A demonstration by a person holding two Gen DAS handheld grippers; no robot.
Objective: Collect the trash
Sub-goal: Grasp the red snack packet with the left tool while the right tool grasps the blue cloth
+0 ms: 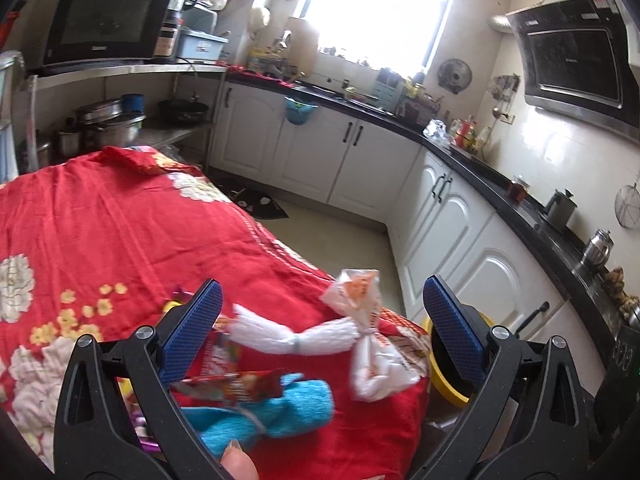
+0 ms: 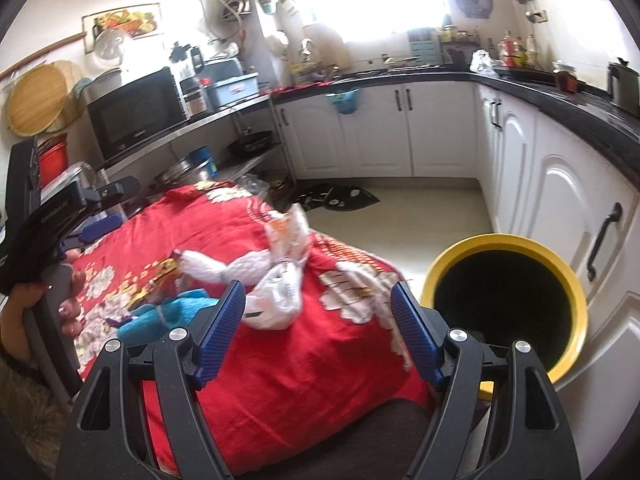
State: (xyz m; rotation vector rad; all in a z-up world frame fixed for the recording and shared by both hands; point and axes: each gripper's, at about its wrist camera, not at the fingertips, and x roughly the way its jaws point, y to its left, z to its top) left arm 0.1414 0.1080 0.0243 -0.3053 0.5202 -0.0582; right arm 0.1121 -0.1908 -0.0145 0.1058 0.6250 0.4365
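A table under a red flowered cloth holds the trash. A crumpled clear plastic bag with orange print lies near the cloth's right edge, touching a rolled white towel. In front of them are a red snack wrapper and a rolled blue towel. My left gripper hovers open over these, its pads touching nothing. My right gripper is also open, just short of the plastic bag and to the right of the white towel. A black bin with a yellow rim stands on the floor to the right of the table.
White cabinets under a black counter run along the back and right, close behind the bin. A dark mat lies on the floor. A microwave and pots sit on steel shelves at left. A hand holds the left gripper's handle.
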